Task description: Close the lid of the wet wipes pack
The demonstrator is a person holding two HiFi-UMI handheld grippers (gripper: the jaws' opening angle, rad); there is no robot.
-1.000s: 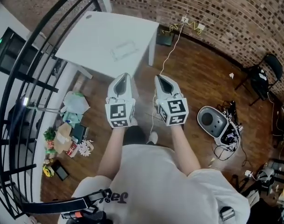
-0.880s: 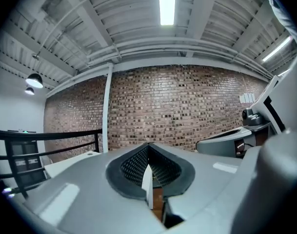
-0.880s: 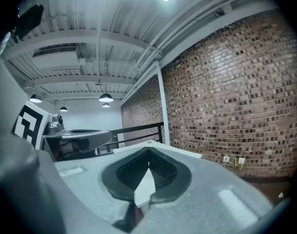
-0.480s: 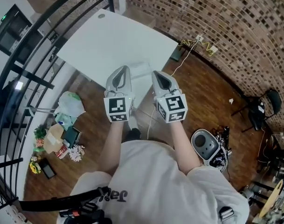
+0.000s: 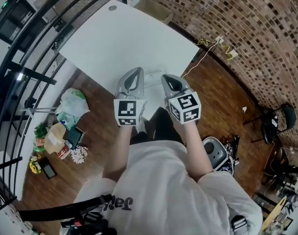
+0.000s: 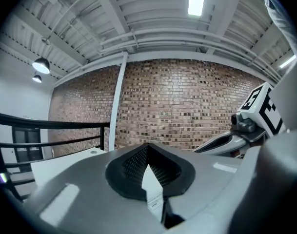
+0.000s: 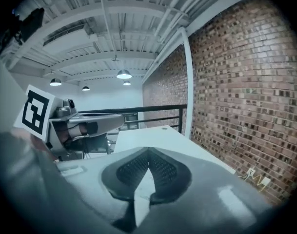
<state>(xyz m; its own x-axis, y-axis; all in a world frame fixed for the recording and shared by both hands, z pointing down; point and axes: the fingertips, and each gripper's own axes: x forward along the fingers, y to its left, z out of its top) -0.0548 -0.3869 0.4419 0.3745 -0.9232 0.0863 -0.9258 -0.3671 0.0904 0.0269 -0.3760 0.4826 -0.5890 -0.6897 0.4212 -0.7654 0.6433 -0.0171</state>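
The table (image 5: 124,38) was seen in white, the wall (image 5: 256,28) in red-brown brick with pale mortar, the floor (image 5: 222,92) in brown wood. The grey left gripper (image 5: 137,71) and right gripper (image 5: 166,77) were patterned with black-and-white squares.

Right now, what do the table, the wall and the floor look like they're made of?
Table: smooth matte white top with no grain, likely laminate or painted board. Wall: brick, reddish-brown with pale mortar lines. Floor: brown planks with a slight sheen, wood or wood-look.
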